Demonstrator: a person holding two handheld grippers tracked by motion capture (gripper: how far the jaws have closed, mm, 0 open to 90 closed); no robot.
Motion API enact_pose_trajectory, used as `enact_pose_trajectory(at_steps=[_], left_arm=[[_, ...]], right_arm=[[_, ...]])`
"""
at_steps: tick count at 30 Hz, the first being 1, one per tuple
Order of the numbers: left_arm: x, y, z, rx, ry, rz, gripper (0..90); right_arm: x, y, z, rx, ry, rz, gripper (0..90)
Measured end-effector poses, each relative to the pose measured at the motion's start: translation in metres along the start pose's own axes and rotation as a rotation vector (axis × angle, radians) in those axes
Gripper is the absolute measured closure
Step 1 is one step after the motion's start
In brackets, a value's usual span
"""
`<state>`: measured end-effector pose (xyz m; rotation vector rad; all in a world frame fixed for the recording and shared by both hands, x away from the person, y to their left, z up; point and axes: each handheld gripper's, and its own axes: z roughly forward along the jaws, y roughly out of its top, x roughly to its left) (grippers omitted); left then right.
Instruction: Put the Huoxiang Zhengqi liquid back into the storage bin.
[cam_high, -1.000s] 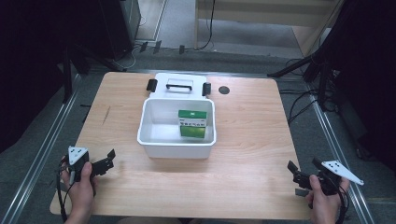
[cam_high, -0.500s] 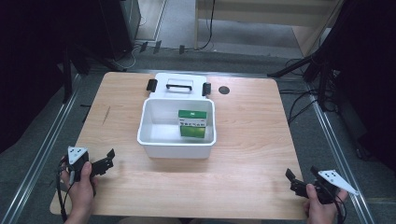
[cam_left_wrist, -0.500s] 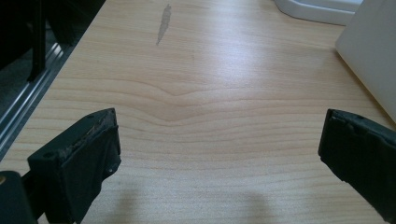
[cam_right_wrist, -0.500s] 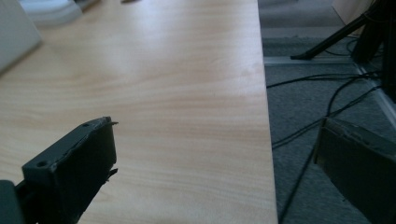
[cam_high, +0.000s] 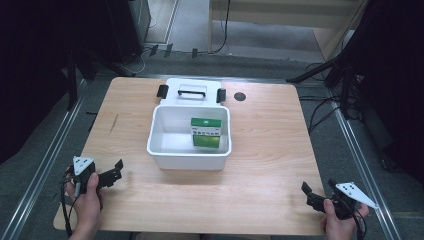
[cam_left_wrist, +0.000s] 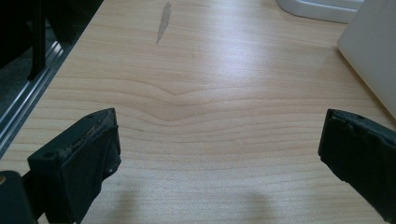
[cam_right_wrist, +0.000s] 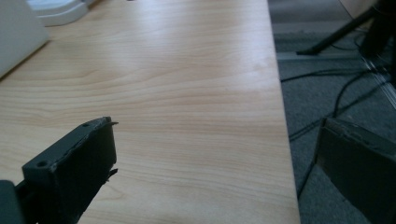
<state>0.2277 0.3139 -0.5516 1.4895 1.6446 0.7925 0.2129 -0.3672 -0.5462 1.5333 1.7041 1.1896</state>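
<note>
Both my claws wait spread wide, either side of the open white plastic bin (cam_high: 189, 150).

The bin sits mid light wooden tabletop (cam_high: 260, 135), holding a green and white carton (cam_high: 205, 133); its white lid with black latches (cam_high: 190, 92) lies flat just behind it. My left claw (cam_high: 111, 174) hovers near the bin's front left, my right claw (cam_high: 311, 194) well off to its front right, at the tabletop's edge.

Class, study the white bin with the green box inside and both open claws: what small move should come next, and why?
Probably bring the right claw toward the white bin: both claws are open and empty at the table's near corners, far from the green box standing inside it.
</note>
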Motion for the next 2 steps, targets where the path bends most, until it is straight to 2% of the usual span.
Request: enact_pose_trajectory(at_steps=[2], left_arm=[[-0.0003, 0.0, 0.0001, 0.001, 0.002, 0.003, 0.0]], right_arm=[[-0.0008, 0.0001, 0.0004, 0.002, -0.013, 0.009, 0.0]])
